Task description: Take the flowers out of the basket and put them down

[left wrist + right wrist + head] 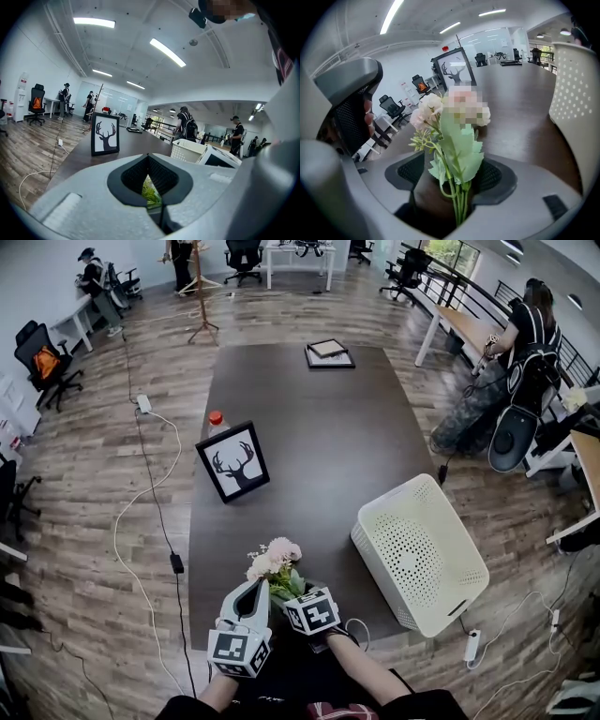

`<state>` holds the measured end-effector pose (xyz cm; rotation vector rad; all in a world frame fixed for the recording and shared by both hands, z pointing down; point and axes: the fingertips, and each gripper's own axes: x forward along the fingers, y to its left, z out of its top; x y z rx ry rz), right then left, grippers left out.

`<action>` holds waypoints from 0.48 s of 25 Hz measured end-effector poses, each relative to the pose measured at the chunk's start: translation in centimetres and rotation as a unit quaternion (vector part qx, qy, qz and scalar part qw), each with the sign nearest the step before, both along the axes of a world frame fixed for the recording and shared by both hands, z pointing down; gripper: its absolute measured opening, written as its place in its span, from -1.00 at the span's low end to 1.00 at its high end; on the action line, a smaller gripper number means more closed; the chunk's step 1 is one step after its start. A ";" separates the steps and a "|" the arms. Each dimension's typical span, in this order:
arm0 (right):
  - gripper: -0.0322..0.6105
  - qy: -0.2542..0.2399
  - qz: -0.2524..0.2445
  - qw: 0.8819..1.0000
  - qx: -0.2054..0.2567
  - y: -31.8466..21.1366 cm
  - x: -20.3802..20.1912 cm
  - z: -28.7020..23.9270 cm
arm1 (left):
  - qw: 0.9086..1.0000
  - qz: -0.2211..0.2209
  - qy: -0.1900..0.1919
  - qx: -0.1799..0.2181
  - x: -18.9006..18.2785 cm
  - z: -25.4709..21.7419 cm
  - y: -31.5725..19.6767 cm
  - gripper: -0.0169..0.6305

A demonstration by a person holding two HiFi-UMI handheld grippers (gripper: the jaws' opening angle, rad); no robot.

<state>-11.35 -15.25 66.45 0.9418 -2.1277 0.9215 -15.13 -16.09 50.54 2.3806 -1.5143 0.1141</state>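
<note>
Lay-down step is judged to be in hand. Dark brown wooden bench (309, 427) is best used at its bare near part, well clear of the white perforated plastic basket (422, 554), which is tipped on its side at the right. Bunch of pale pink fabric flowers with green stems (274, 561) is already out of that basket and is held upright near the bench's near edge, between both tools. It should be lowered sideways until the heads are rested on the surface and only then let go, so nothing is dropped or rolled off the edge. Right tool (454, 187) is spread wide: the stems are stood between its pads but are pressed by neither. Left tool (149, 180) is pressed together, with green leaf or stem seen nipped in the slit, so the flowers are judged to be carried by it alone.
</note>
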 end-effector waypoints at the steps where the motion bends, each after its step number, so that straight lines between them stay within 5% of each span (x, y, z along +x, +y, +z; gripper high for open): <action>1: 0.14 -0.002 -0.003 1.000 0.002 0.0 -0.2 -0.2 | 1.000 0.000 0.000 0.000 -0.1 0.1 0.0 -0.92; 12: 0.37 -0.037 0.017 0.998 0.047 -0.5 0.4 -3.9 | 1.000 0.000 0.004 0.005 -0.1 -0.2 0.5 -0.92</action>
